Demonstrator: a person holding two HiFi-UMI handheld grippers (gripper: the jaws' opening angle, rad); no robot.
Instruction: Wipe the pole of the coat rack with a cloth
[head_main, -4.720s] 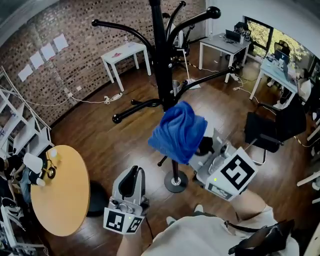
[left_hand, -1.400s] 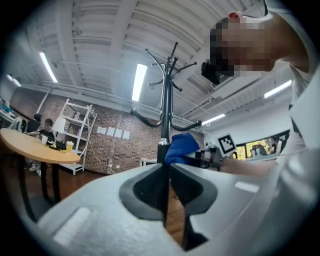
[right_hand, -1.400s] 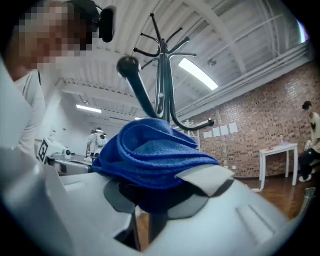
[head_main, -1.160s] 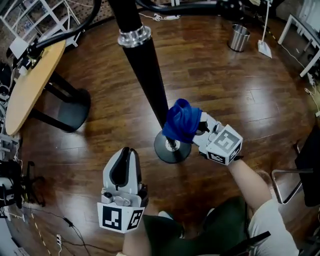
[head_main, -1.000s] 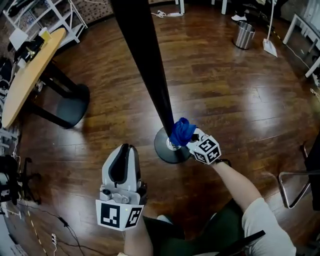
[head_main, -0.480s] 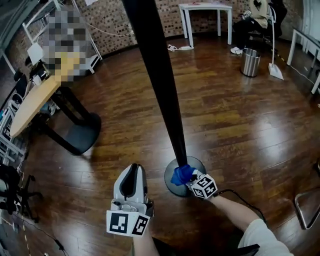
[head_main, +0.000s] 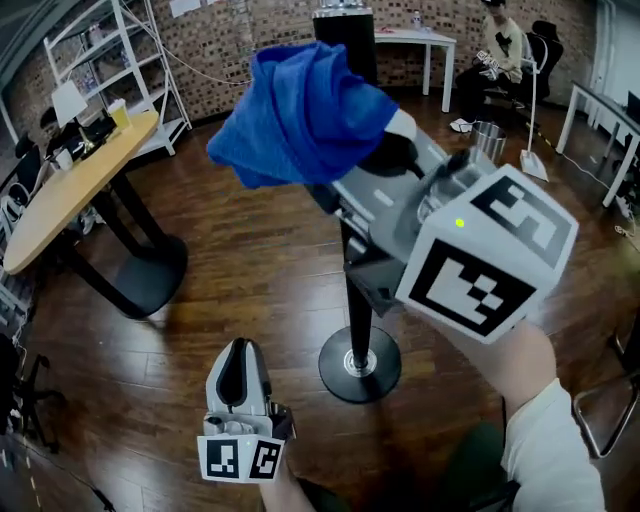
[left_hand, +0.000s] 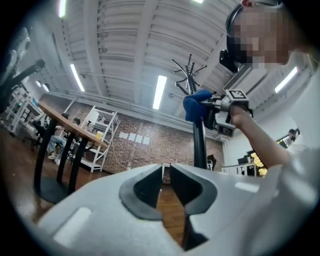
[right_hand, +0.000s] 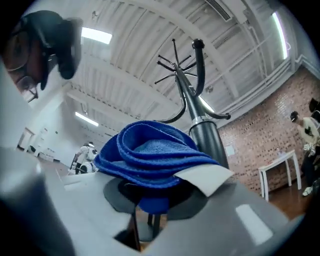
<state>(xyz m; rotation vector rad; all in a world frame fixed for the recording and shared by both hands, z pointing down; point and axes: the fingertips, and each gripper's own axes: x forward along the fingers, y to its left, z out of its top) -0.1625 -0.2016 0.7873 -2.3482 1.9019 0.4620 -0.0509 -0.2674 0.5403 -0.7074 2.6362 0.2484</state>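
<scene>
The coat rack's black pole (head_main: 358, 310) rises from a round base (head_main: 360, 366) on the wooden floor. My right gripper (head_main: 385, 152) is raised high, close to the head camera, and shut on a bunched blue cloth (head_main: 300, 110) that lies against the pole and hides its upper part. In the right gripper view the cloth (right_hand: 150, 155) fills the jaws with the pole (right_hand: 207, 137) just behind it. My left gripper (head_main: 237, 365) hangs low, left of the base, shut and holding nothing. From the left gripper view (left_hand: 166, 167) the cloth (left_hand: 197, 105) shows high on the pole (left_hand: 199, 145).
A round wooden table (head_main: 70, 190) on a black pedestal stands to the left, white shelving (head_main: 130, 60) behind it. A white table (head_main: 415, 40), a seated person (head_main: 500, 50) and a metal bin (head_main: 487, 140) are at the back right. A chair frame (head_main: 610, 400) is at the right edge.
My right gripper has come up from the base of the pole to high on it, carrying the blue cloth. The left gripper has stayed low.
</scene>
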